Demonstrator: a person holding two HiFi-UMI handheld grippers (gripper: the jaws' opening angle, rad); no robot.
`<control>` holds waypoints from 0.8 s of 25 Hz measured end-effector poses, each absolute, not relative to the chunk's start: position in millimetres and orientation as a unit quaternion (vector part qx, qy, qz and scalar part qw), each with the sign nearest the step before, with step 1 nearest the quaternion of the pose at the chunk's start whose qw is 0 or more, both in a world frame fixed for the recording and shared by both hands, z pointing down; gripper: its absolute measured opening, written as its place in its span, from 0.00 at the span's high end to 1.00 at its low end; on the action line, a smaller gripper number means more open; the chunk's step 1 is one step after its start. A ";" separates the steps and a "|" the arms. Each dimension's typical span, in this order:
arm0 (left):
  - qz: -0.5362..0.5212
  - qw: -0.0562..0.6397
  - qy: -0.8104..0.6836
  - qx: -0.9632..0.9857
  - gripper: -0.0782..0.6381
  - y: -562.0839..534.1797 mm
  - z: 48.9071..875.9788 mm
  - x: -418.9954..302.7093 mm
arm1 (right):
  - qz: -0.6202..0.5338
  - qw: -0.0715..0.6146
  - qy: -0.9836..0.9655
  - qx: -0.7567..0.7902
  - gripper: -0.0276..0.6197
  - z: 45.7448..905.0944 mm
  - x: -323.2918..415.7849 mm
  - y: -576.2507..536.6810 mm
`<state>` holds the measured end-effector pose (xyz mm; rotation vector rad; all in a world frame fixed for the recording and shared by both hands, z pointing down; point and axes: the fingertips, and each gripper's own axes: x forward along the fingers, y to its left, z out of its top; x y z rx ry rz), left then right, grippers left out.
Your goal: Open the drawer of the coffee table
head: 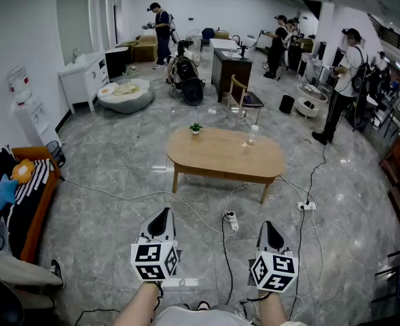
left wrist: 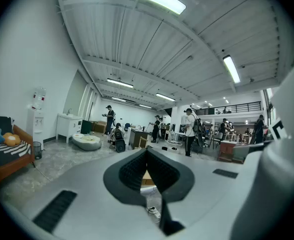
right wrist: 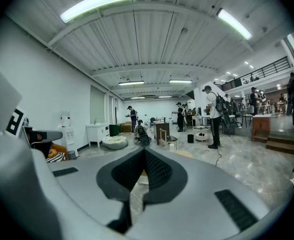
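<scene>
Left tool, right tool closed; coffee table apart.

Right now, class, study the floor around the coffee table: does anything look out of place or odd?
Yes. Loose cables snake across the floor before the coffee table, with a power strip lying in the open: a likely trip hazard. The plant and bottle on the table stand upright.

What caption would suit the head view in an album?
Both shut, left gripper and right gripper face an oval wooden coffee table carrying a small plant and a bottle.
</scene>
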<state>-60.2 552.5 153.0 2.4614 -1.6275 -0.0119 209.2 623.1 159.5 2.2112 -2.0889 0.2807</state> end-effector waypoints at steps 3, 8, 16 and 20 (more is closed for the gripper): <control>-0.004 0.095 -0.548 0.831 0.90 552.1 148.5 -59.6 | 0.090 0.044 -0.684 0.722 0.96 154.2 207.5 621.4; -0.004 0.097 -0.550 0.830 0.90 554.0 149.2 -57.9 | 0.099 0.034 -0.688 0.719 0.96 154.9 208.7 622.7; -0.003 0.101 -0.548 0.831 0.90 556.7 151.1 -58.0 | 0.121 0.021 -0.689 0.714 0.96 163.1 206.5 624.6; -0.002 0.101 -0.548 0.830 0.90 557.3 151.8 -60.3 | 0.123 0.029 -0.684 0.719 0.96 165.7 208.9 627.6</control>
